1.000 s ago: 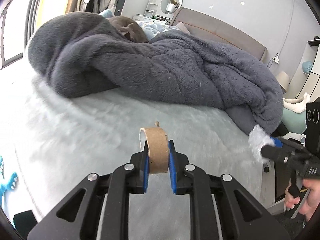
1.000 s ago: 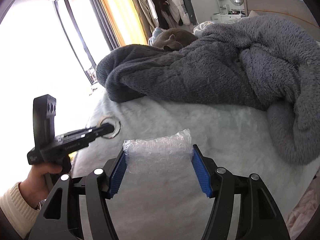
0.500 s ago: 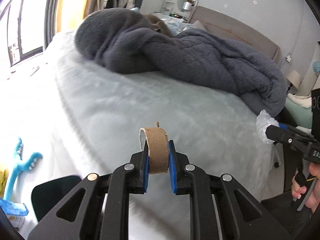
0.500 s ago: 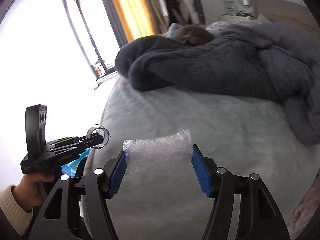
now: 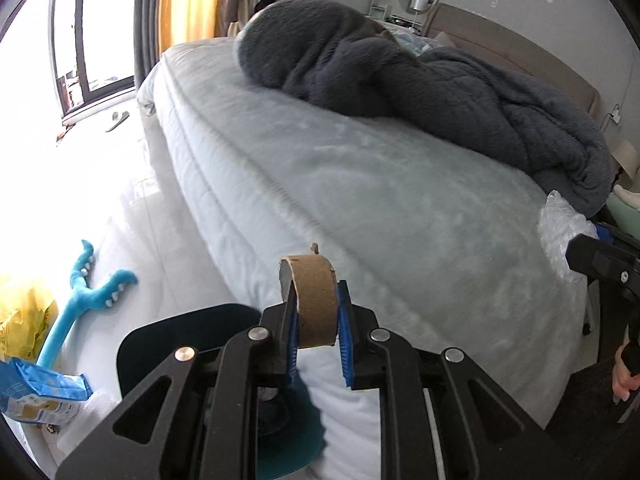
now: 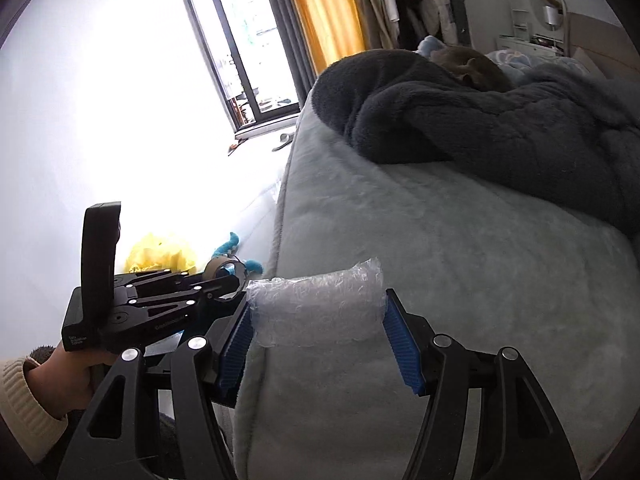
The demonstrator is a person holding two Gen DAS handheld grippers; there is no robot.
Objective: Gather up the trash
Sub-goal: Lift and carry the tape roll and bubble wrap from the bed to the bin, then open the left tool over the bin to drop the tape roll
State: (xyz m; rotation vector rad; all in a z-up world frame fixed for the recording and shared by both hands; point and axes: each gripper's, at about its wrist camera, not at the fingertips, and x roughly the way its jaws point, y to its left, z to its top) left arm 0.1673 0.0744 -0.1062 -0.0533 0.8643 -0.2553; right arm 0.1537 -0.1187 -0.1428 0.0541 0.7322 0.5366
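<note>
Both grippers are pulling back from the bed (image 5: 400, 200) since a second ago: its near left corner and side wall, hidden before, are now showing in the left wrist view, along with the floor beside it. Over that corner the left gripper (image 5: 316, 322) is clenching a cardboard tape core (image 5: 314, 300) upright between its blue pads (image 5: 344, 344), the ring's curved band facing the camera. From the right wrist view the same left gripper (image 6: 226, 286) is hanging off the bed's left edge, the core (image 6: 224, 270) showing as an open ring at its tip.

The right gripper (image 6: 318, 334) is grasping a wad of clear bubble wrap (image 6: 316, 306), its blue pads (image 6: 400, 344) pressing on either end while it is hovering over the bed's near edge. In the left wrist view that wrap (image 5: 560, 236) is sticking out past the right gripper's black tip by the bed's near right corner.

A dark grey fleece blanket (image 5: 420, 84) is lying heaped across the far half of the bed. On the floor beside the bed's left side, a blue plush toy (image 5: 80, 292) is lying near a yellow bag (image 6: 160, 254), and a blue-and-white packet (image 5: 36, 394) is sitting at the frame's lower left.
</note>
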